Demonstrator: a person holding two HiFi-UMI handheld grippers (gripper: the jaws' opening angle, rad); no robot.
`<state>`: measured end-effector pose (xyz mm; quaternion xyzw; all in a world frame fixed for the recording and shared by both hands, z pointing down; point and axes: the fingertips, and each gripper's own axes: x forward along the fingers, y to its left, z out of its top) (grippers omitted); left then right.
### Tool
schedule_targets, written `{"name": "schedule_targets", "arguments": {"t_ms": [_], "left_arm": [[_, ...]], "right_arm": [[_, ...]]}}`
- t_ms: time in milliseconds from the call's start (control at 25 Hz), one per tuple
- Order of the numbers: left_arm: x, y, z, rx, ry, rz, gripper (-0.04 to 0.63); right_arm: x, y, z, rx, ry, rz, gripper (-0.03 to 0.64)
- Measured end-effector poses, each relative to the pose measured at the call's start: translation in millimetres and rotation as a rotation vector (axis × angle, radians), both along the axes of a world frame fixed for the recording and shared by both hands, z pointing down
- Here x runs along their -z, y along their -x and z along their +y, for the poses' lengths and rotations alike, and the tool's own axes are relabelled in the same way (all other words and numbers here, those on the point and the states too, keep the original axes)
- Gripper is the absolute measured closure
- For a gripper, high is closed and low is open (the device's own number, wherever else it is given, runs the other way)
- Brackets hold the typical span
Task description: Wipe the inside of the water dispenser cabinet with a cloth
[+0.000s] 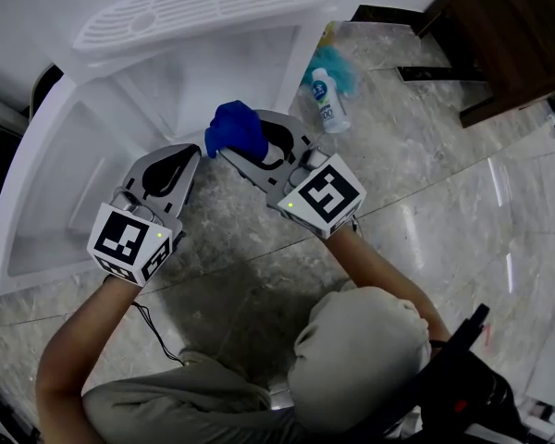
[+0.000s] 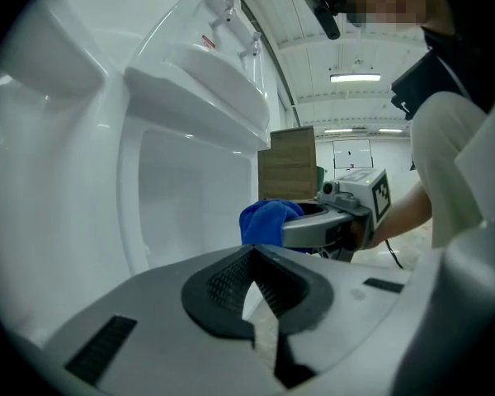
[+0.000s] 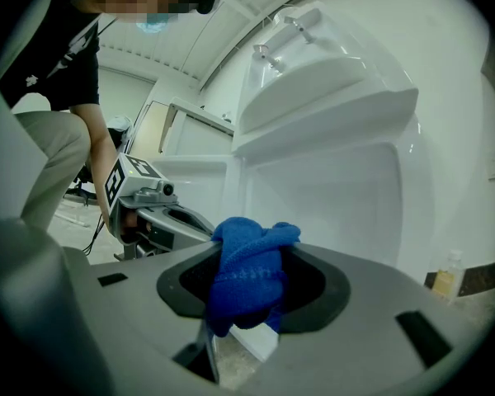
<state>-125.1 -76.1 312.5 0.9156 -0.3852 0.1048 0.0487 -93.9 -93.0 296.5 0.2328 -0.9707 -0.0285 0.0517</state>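
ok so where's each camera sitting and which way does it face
Head view: on the head, steeply down at left gripper, right gripper and open cabinet; forearms, knee show.
Left gripper view: on that gripper, along its shut, empty jaws into the cabinet; person's right forearm shows.
Right gripper view: on that gripper, along jaws clamping the blue cloth; person's left arm, leg show.
Shared: each gripper view catches the other gripper.

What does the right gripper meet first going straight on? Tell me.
Probably the water dispenser cabinet, its inner back wall, touched first by the blue cloth in the right gripper; nothing else shows between, depth unclear.
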Motion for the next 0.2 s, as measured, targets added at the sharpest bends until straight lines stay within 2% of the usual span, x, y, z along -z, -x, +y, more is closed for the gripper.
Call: {"name": "schedule_targets", "arguments": {"t_ms": [200], "left_arm": [[-4.7, -0.6, 1.8, 0.0, 0.019, 0.002, 0.588]], "right_arm": [[-6.6, 1.2, 2.7, 0.006, 0.015, 0.011, 0.46]]}}
